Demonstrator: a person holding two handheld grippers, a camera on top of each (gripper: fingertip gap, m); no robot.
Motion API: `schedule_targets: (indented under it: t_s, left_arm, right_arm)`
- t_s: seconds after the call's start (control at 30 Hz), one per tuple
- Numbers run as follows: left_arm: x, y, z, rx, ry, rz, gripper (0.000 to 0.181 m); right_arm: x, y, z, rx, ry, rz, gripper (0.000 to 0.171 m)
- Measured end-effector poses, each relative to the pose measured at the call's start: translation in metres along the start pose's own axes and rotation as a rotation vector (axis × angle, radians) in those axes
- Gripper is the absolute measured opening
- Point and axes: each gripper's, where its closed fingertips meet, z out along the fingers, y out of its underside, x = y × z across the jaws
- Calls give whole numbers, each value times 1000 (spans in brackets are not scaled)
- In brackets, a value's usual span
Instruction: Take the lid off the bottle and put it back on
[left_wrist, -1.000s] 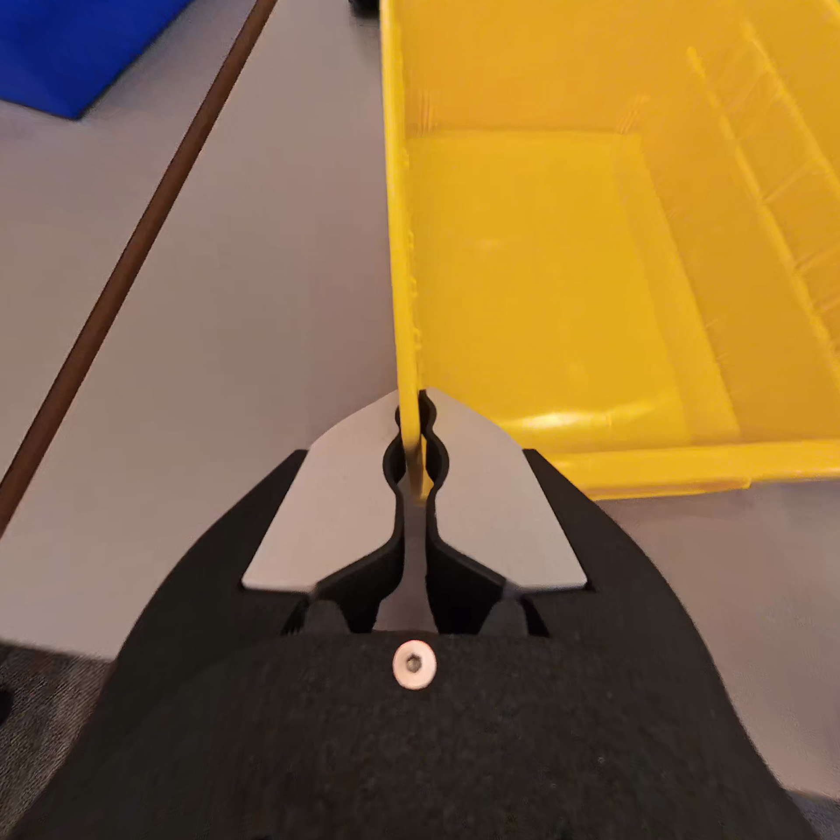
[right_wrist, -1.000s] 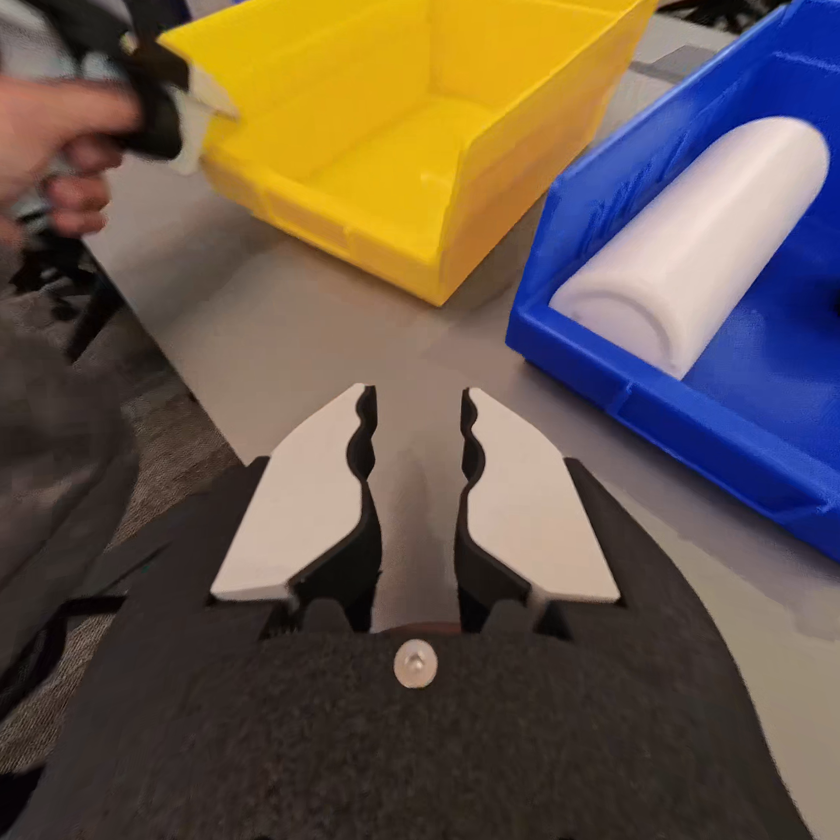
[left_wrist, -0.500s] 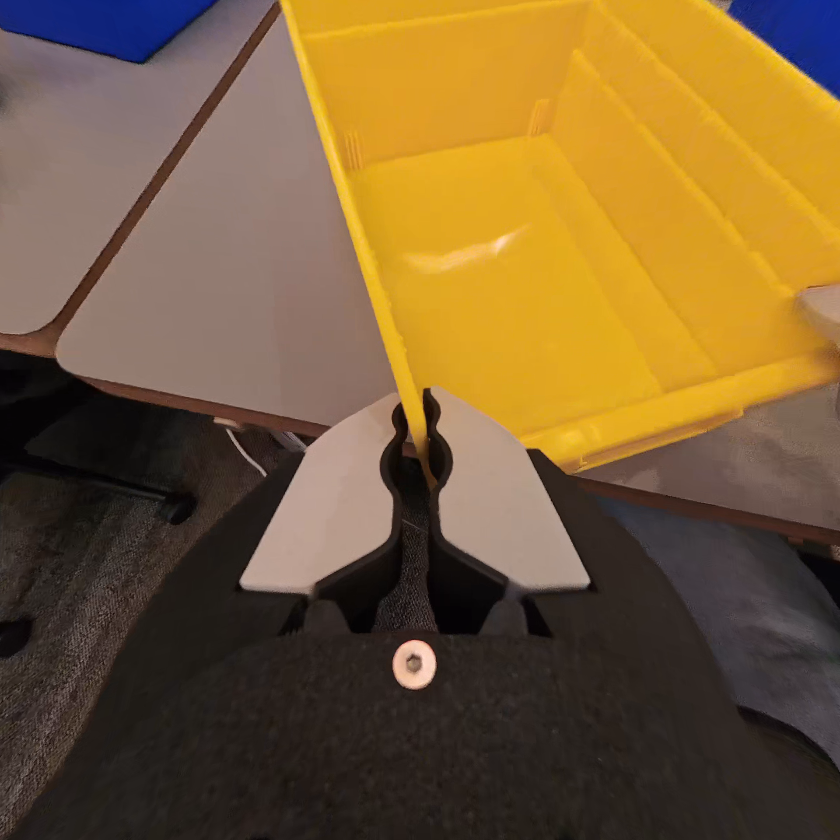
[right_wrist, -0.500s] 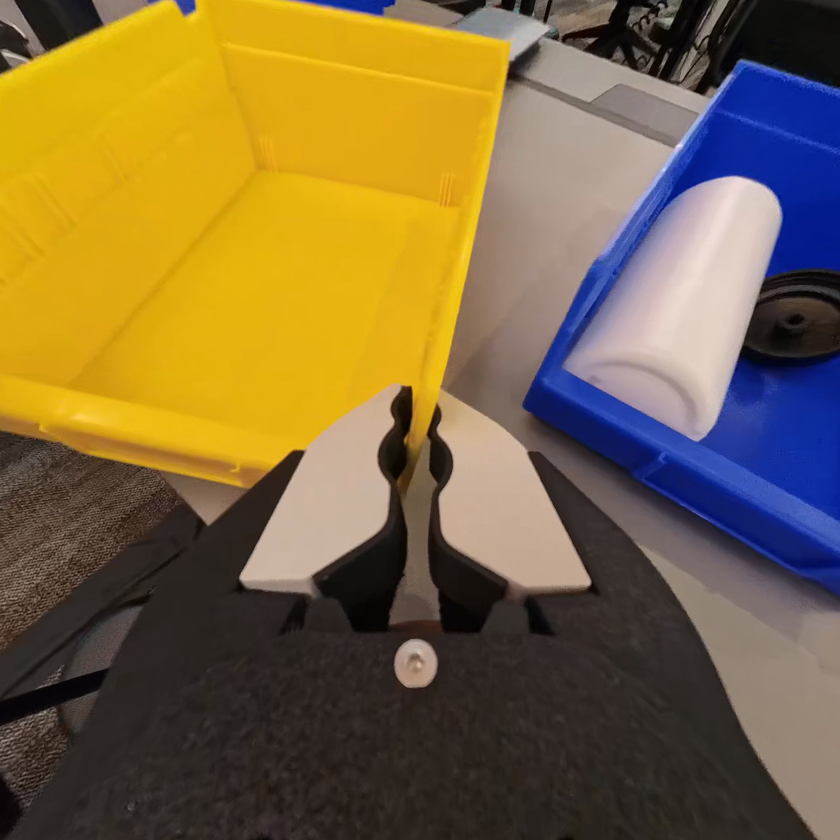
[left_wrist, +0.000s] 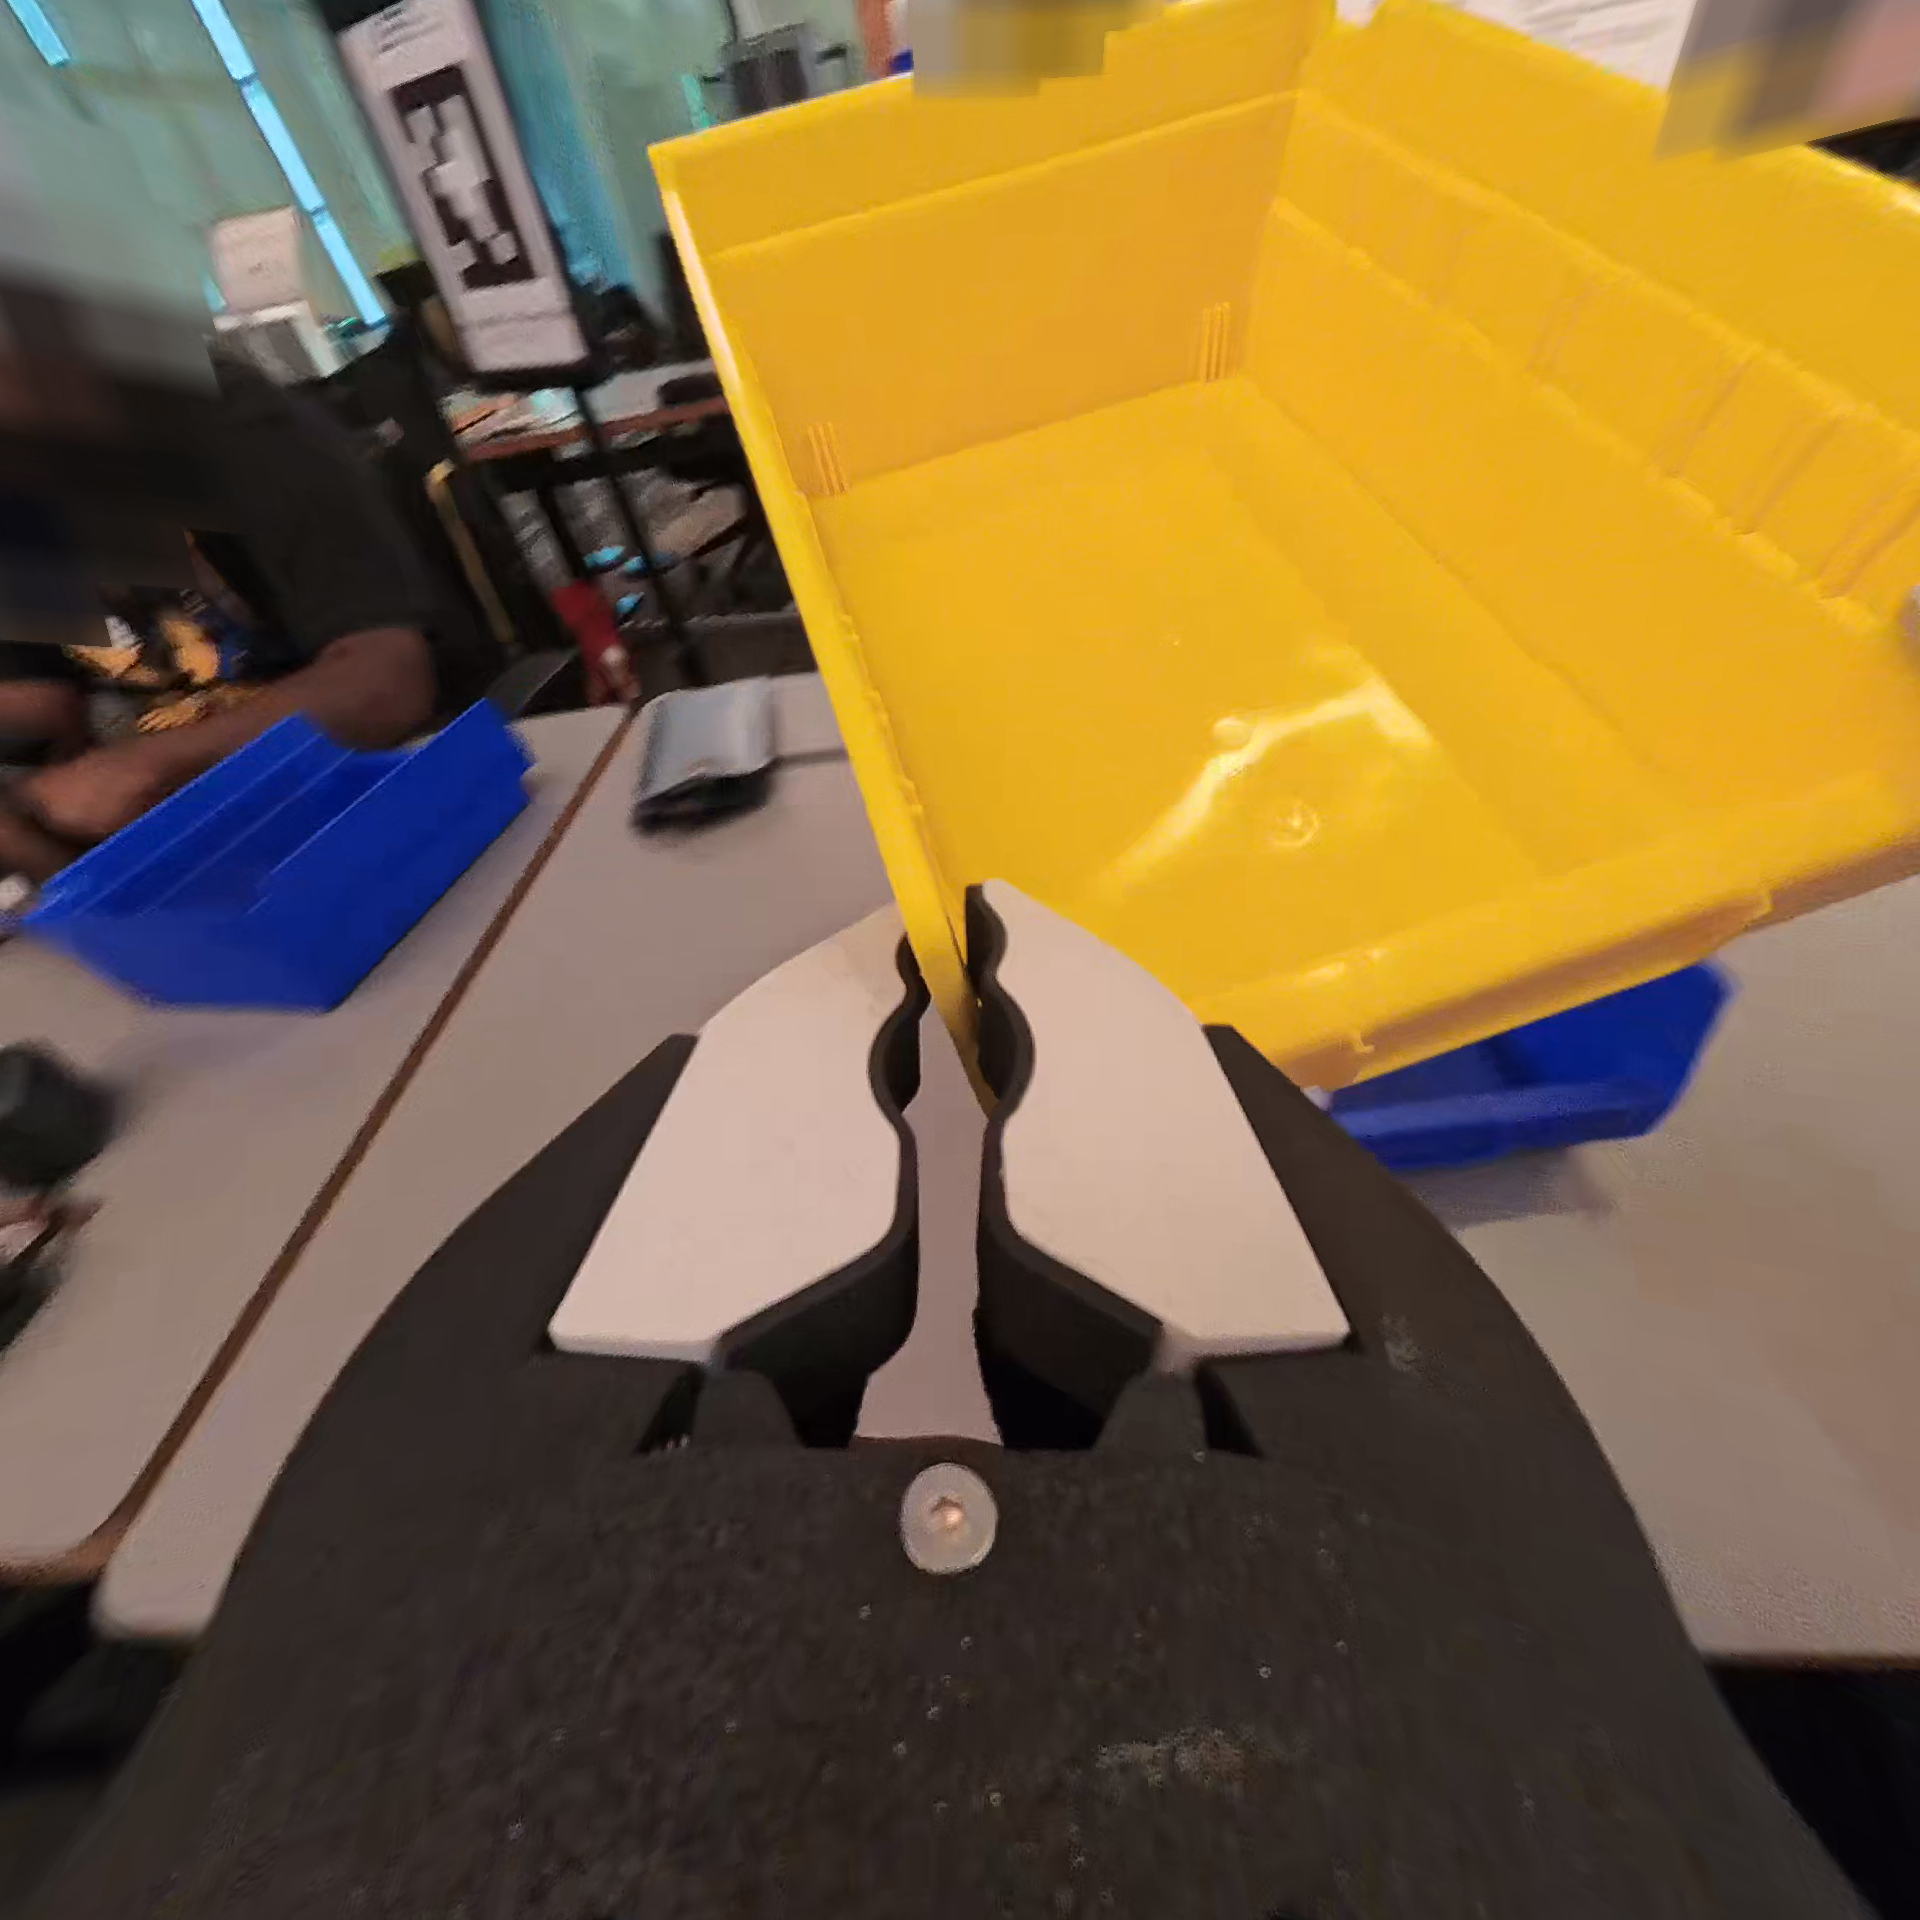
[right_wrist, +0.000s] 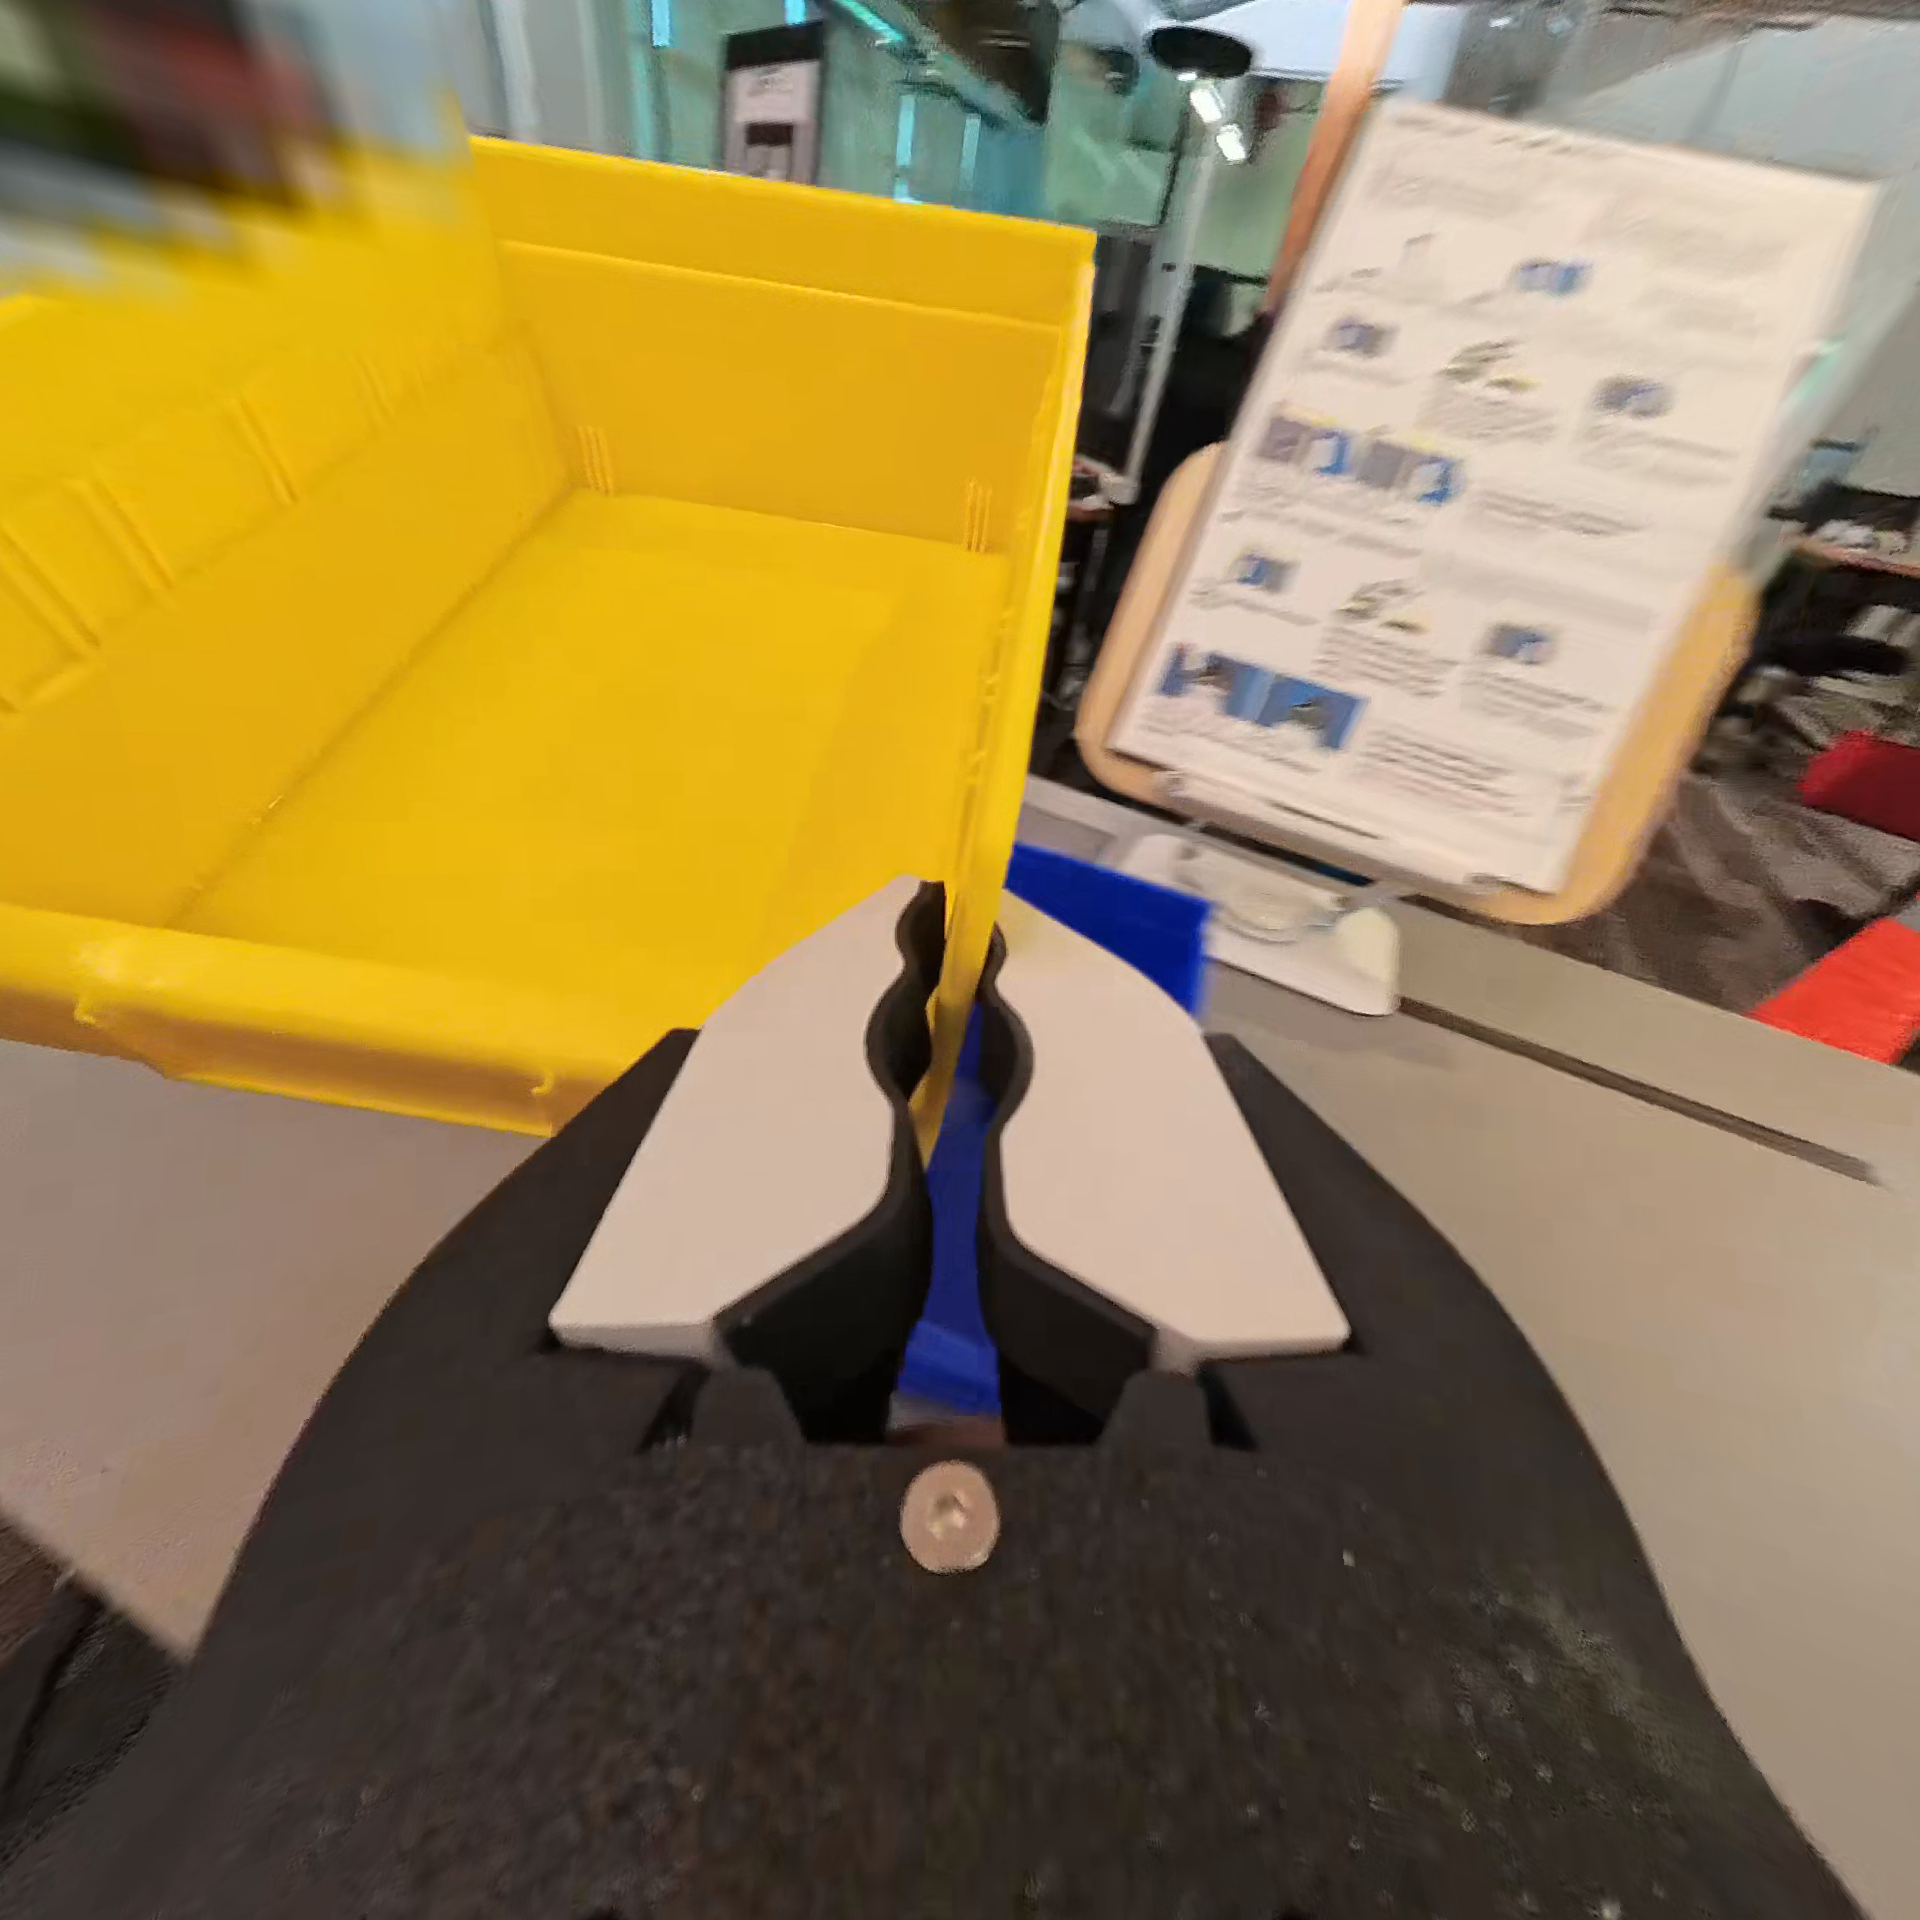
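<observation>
Left wrist view, from its left edge across: a seated person's arm (left_wrist: 343, 665) reaches toward a blue bin (left_wrist: 281, 862) on the far grey counter (left_wrist: 582, 997), with a dark seam running between two counter tops. Past that bin lies a small grey pouch (left_wrist: 707, 748), flat on the surface. At centre, the left gripper (left_wrist: 948, 935) has its jaws clenched on the left side wall of the yellow bin (left_wrist: 1195, 665), the thin wall passing between the two grey fingers (left_wrist: 790, 1132) near the bin's front corner. The yellow bin is raised off the counter and tilted, its open inside facing the camera and holding nothing. Beneath its front lip, to the right, part of a second blue bin (left_wrist: 1538, 1081) rests on the counter.

Right wrist view, again left to right: the yellow bin (right_wrist: 582, 665) fills the left half, its ribbed wall and bare floor plain to see (the upper left corner is smeared by motion blur). The right gripper (right_wrist: 961, 935) is at centre, jaws clamped on the bin's right side wall, close to the front edge. Through the gap behind the fingers a slice of the second blue bin (right_wrist: 1101, 914) shows, lower than the yellow one. Farther right a printed sheet on a wooden stand (right_wrist: 1455, 499) rises at the back of the counter (right_wrist: 1558, 1195).

Neither the bottle nor its lid can be seen in either view; if they are in the second blue bin, the yellow bin hides them.
</observation>
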Motion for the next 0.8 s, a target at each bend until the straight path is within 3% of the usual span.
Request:
schedule_targets:
  t_s: [0.1, 0.2, 0.33, 0.43, 0.6, 0.7, 0.8]
  left_arm:
    - [86, -30, 38, 20, 99, 62, 6]
    - [189, -43, 72, 22, 195, 123, 6]
    - [334, -23, 112, -38, 350, 152, 8]
    - [418, 7, 129, -85, 432, 133, 10]
    - [486, 49, 147, -175, 486, 149, 9]
    - [499, 69, 152, -220, 498, 162, 10]
    - [502, 82, 154, -238, 504, 165, 10]
  right_arm:
    - [93, 4, -13, -16, 129, 8, 3]
    - [193, 34, -28, -81, 218, 74, 3]
    - [326, 95, -54, -228, 332, 112, 2]
    - [399, 144, -73, -316, 368, 133, 2]
    - [449, 224, -92, -396, 322, 141, 3]
    - [453, 262, -97, -459, 273, 166, 4]
    - [451, 275, -98, -477, 251, 178, 5]
